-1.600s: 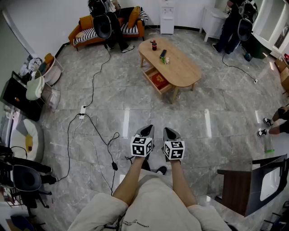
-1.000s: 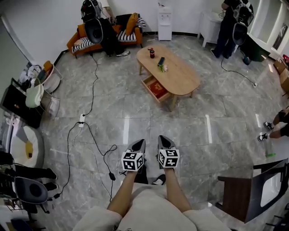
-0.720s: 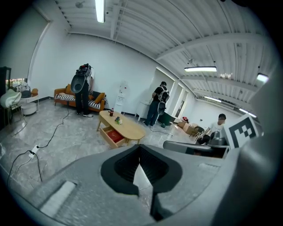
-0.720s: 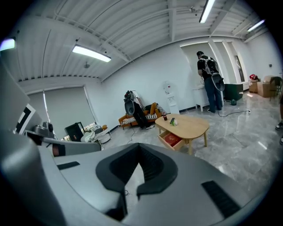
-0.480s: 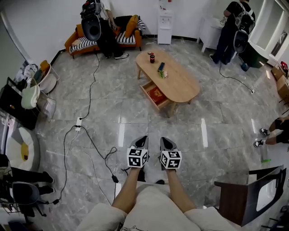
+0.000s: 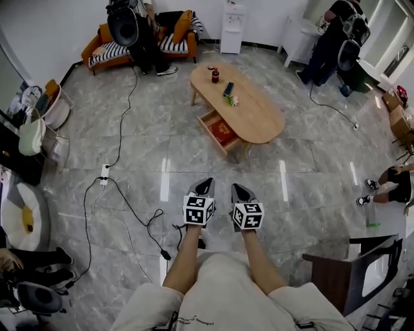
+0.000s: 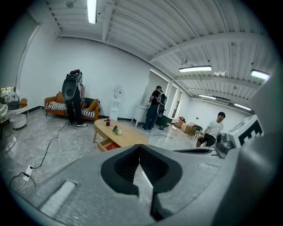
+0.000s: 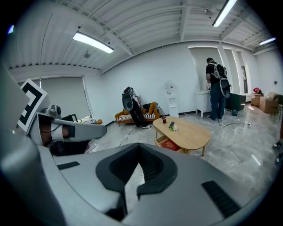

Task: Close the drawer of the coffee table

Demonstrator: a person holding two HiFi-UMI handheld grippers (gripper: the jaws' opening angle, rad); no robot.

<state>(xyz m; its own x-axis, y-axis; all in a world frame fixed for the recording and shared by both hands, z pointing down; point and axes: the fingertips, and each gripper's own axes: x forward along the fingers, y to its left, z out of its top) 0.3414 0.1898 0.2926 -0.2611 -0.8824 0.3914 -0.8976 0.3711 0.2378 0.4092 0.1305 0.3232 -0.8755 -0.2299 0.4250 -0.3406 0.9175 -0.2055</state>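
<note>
Drawer [image 6: 207, 119] stands pulled out from the near long side of the oval wooden coffee table [image 6: 255, 115], well across the glossy grey marble floor [image 6: 297, 174] from both tools. A red item [image 6: 222, 132] lies in it, perhaps a book. Left gripper [image 6: 203, 188] and right gripper [image 6: 240, 192] are held side by side above the floor, each with its jaws pressed together on nothing. Only the head view shows the black cable [image 6: 123, 194] snaking over the tiles, and only the gripper views show the ceiling strip lights [image 7: 92, 11].
</note>
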